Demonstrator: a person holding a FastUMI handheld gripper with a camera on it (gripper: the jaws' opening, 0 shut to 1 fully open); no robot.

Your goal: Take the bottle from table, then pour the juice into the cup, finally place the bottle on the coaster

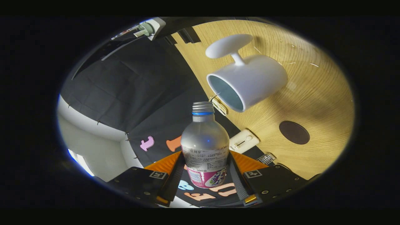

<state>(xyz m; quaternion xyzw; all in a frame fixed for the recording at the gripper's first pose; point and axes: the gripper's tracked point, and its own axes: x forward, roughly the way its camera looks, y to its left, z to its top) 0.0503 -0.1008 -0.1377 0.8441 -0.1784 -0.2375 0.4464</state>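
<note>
Setting: pale wood-grain bench (312, 93), seen rolled steeply sideways in the gripper view, with black cloth booth wall (131, 87) running along its far edge and a white wall panel (93, 137) below the cloth.

Item 1: gripper (205, 175), its two fingers closed on the lower body of the bottle, one pressing on each side.

Item 2: clear plastic bottle with silvery threaded neck, blue neck ring and pink-and-white label (204, 147). Held between the fingers, pointing straight ahead along them; neck uncapped as far as can be seen; its mouth sits just short of the cup's rim. Contents not discernible through the frosted-looking wall.

Item 3: white ceramic cup with pale blue inside and a flat round disc on a short stem at its side (250, 82). Stands on the bench beyond the bottle, opening turned toward the bottle mouth.

Item 4: dark brown round coaster (294, 132). Flat on the bench, well apart from the cup, nothing on it.

Item 5: small cream-coloured box with a slot and round button (244, 141). At the bench edge, between the bottle and the coaster.

Item 6: small square printed marker (266, 158), near the box, at the bench edge
</note>
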